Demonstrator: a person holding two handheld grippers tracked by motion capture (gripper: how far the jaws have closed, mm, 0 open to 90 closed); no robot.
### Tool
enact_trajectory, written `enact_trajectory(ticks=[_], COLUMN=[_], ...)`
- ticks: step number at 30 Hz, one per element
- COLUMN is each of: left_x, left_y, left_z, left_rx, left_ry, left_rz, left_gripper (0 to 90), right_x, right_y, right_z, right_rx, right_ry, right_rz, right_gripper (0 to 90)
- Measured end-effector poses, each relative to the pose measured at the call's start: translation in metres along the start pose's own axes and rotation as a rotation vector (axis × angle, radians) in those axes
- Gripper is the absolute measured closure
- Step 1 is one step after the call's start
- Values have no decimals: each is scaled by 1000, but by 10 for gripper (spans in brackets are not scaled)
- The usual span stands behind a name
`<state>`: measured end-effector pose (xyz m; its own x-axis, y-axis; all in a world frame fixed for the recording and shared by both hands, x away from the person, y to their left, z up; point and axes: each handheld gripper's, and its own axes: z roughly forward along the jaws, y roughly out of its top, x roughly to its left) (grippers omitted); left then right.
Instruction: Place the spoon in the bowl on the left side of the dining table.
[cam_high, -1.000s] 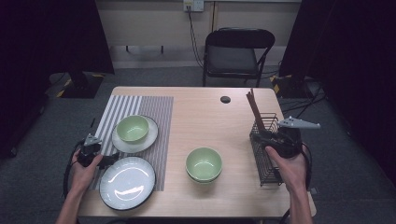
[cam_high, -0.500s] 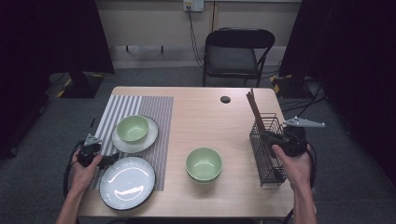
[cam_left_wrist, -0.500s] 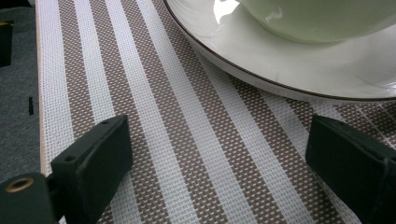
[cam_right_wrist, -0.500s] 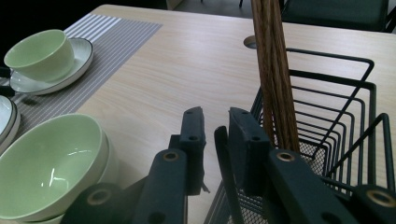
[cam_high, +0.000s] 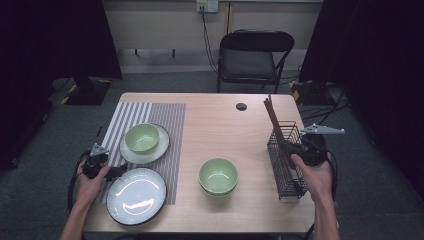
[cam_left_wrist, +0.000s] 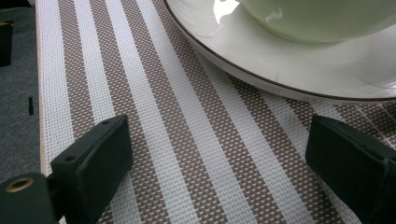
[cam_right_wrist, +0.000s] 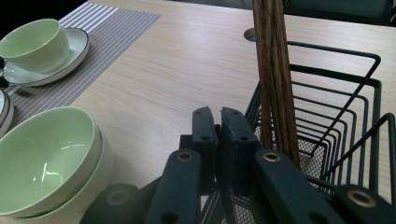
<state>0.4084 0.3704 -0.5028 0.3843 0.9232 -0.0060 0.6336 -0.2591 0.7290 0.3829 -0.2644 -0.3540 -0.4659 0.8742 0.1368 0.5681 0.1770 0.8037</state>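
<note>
Tabletop: black wire basket (cam_high: 287, 162), brown chopsticks (cam_high: 273, 118)

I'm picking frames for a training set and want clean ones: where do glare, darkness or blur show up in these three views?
High view: the room around the table is nearly black, and the white plate carries bright glare. Left gripper view: the placemat weave is sharp, with a blown-out highlight on the green bowl. Right gripper view: the jaws at the bottom edge are soft, and the stacked green bowls show small highlights.
</note>
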Motion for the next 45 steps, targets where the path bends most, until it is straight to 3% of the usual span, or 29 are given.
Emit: enact_trajectory(ticks=[21,31,45], left_x=[0,0,0], left_y=[0,0,0], left_z=[0,0,0], left_rx=[-2,-2,-1], left_ry=[-1,-1,-1], left_rz=[-4,-4,-3], left_gripper=[68,68,68], right_x=[9,7,11], right_y=[-6,-15,-12], right_z=[-12,-12,-5], right_rx=[-28,11,52], right_ry=[39,53,24], right_rz=[-29,-41,-59], right_gripper=[864,803,791])
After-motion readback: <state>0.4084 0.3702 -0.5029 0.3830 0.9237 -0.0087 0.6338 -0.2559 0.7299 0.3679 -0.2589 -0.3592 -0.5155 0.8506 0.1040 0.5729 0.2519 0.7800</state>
